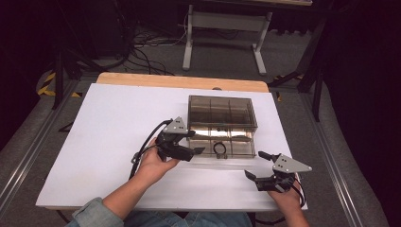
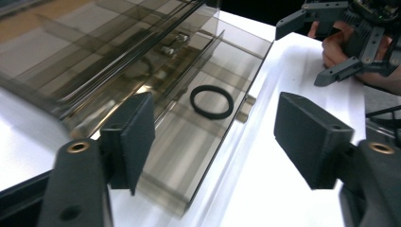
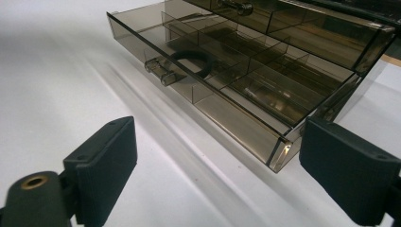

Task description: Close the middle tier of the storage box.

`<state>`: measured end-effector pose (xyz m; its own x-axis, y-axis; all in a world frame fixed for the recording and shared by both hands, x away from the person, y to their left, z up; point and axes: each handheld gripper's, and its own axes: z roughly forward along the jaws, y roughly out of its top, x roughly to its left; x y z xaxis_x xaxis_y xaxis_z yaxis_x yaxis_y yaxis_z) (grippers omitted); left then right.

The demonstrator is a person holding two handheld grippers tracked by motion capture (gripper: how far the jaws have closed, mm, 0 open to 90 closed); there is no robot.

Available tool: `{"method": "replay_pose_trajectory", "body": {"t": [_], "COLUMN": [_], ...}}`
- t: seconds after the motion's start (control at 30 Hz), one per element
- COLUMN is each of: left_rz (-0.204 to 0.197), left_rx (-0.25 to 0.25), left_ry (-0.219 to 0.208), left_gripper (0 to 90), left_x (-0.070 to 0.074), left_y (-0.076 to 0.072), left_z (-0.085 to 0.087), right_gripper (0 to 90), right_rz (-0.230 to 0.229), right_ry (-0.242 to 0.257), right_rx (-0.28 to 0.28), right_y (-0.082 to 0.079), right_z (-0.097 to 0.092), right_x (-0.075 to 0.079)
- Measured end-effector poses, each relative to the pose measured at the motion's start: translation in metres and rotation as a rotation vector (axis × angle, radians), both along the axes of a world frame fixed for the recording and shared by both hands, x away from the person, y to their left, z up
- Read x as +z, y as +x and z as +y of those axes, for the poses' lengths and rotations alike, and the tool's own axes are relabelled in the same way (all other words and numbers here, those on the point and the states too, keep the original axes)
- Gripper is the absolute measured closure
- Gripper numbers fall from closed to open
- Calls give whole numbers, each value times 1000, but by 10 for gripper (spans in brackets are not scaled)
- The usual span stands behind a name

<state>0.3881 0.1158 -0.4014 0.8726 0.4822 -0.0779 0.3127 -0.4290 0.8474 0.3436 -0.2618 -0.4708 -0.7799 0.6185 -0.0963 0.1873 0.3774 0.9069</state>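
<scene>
Smoky clear plastic makes up the drawer box (image 1: 222, 124) on the white table (image 1: 94, 142); its bottom drawer (image 3: 198, 101) stands pulled out, a black ring (image 2: 212, 101) lying flat in the middle cell. The ring looks light, thin and probably rubbery, best pinched across one side of its band. The left gripper (image 1: 196, 142) hovers at the drawer's left end, jaws apart and empty. The right gripper (image 1: 257, 165) rests wide near the box's right corner. The drawer looks slick and brittle; its small front knob (image 3: 158, 71) is the natural hold.

A smoky translucent drawer box (image 1: 222, 113) is standing on the white table, its lowest drawer (image 3: 198, 94) pulled out toward the person. A black ring (image 2: 211, 101) is lying flat in the drawer's middle front compartment, just behind the clear handle (image 3: 158, 71).
</scene>
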Motion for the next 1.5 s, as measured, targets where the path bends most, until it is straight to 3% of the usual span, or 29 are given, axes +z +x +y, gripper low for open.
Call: {"method": "replay_pose_trajectory", "body": {"t": [0.2,0.37,0.6,0.73,0.9,1.03,1.2,1.5], "left_rz": [0,-22,-33,-39,-58,-50,-60,-109], "left_rx": [42,75,108,117,163,198,230,225], "left_ry": [-42,-36,-62,-65,-68,-104,-105,-56], "left_gripper": [229,161,95,70,37,11,7,7], "left_x": [1,0,-5,-11,-23,-31,-37,-40], "left_y": [-12,-17,-27,-36,-45,-50,-53,-54], "left_z": [27,45,76,94,115,132,141,137], "right_gripper": [129,129,131,135,138,138,141,172], "right_rz": [-2,-1,-6,-3,-11,-9,-14,-17], "right_ry": [7,4,6,3,0,3,5,-3], "right_rx": [8,20,27,31,37,39,42,50], "right_y": [0,-1,-3,-3,-4,-4,-4,-4], "right_z": [3,6,8,9,10,11,10,13], "right_x": [2,2,4,5,6,7,7,10]}}
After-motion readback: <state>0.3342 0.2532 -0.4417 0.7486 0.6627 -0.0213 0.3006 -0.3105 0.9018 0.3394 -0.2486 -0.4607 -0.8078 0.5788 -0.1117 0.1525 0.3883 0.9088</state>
